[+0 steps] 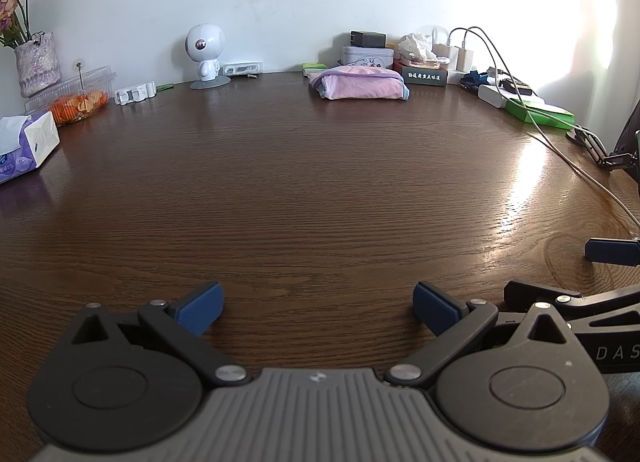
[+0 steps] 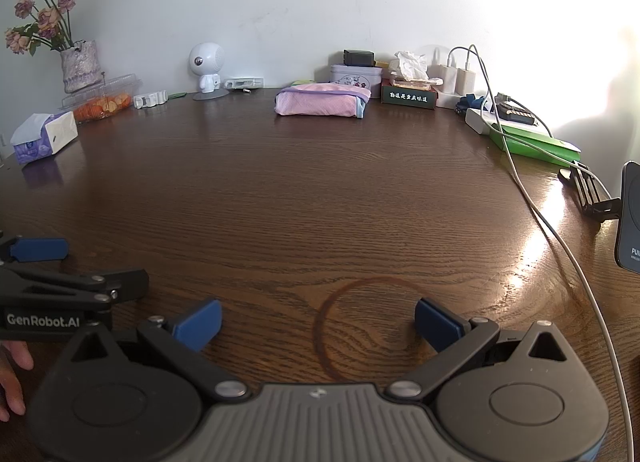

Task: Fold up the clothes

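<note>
A: Your left gripper [image 1: 318, 308] sits low over the table [image 1: 320, 190], level and pointing straight at the far wall. Its blue pads [image 1: 200, 308] stand wide apart with only bare wood between them.

B: And the right one?

A: Your right gripper [image 2: 318, 320] has the same pose, low and level, just beside the left. Its jaws are spread as wide and hold nothing. A dark ring stain [image 2: 360, 326] on the wood lies between its pads [image 2: 438, 324]. From the left camera you see the right gripper's blue tip [image 1: 612, 252] at the right edge.

B: Where are the clothes?

A: The clothes [image 1: 360, 86] lie well apart from both grippers, at the far side of the table near the wall, in a pink folded stack with a light blue layer showing at the edge. From your right camera the stack [image 2: 322, 102] is ahead and a little left; from the left, ahead and a little right. A tin [image 1: 366, 56] stands behind it and a green box [image 1: 424, 76] just to its right.

B: How many garments are in it?

A: I can't tell; it's too small and far off.
</note>
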A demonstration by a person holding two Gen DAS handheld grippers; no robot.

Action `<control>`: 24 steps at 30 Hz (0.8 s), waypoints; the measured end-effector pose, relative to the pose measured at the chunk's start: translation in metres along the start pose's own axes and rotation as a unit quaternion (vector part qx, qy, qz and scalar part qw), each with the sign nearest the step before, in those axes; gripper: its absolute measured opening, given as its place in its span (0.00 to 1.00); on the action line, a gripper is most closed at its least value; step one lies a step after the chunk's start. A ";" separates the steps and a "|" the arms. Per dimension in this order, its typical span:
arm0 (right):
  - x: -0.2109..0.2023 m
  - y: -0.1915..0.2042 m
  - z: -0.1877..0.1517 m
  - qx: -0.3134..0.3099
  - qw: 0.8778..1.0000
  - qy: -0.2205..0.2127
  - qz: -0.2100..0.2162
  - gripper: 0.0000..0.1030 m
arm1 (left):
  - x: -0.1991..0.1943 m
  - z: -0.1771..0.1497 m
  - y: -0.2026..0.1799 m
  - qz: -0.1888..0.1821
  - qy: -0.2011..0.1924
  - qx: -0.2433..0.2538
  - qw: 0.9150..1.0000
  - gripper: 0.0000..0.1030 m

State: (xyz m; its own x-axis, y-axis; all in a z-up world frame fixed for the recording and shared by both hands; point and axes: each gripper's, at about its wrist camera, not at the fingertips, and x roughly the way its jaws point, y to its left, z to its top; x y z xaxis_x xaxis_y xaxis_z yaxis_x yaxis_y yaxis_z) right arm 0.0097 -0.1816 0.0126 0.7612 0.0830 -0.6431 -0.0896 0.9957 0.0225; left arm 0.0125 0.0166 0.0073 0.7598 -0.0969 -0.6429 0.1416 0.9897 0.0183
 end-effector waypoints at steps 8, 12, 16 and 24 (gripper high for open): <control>0.001 0.000 -0.002 0.000 1.000 -0.001 0.000 1.00 | 0.000 0.000 -0.001 0.000 0.000 0.000 1.000 0.99; 0.001 -0.001 -0.002 -0.001 1.000 -0.001 0.000 1.00 | 0.000 -0.001 -0.001 -0.001 0.000 -0.001 1.000 0.99; 0.002 -0.001 -0.002 -0.001 1.000 -0.002 0.000 1.00 | 0.000 -0.001 -0.001 0.000 0.000 -0.002 1.000 0.99; 0.002 -0.001 -0.002 -0.001 1.000 -0.002 0.000 1.00 | 0.000 -0.001 -0.002 0.002 0.000 -0.002 1.000 0.99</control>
State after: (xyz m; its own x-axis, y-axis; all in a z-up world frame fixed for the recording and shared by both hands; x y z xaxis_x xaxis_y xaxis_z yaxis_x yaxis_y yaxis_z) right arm 0.0096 -0.1824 0.0097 0.7637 0.0826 -0.6403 -0.0905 0.9957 0.0204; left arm 0.0116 0.0149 0.0069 0.7603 -0.0938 -0.6428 0.1370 0.9904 0.0174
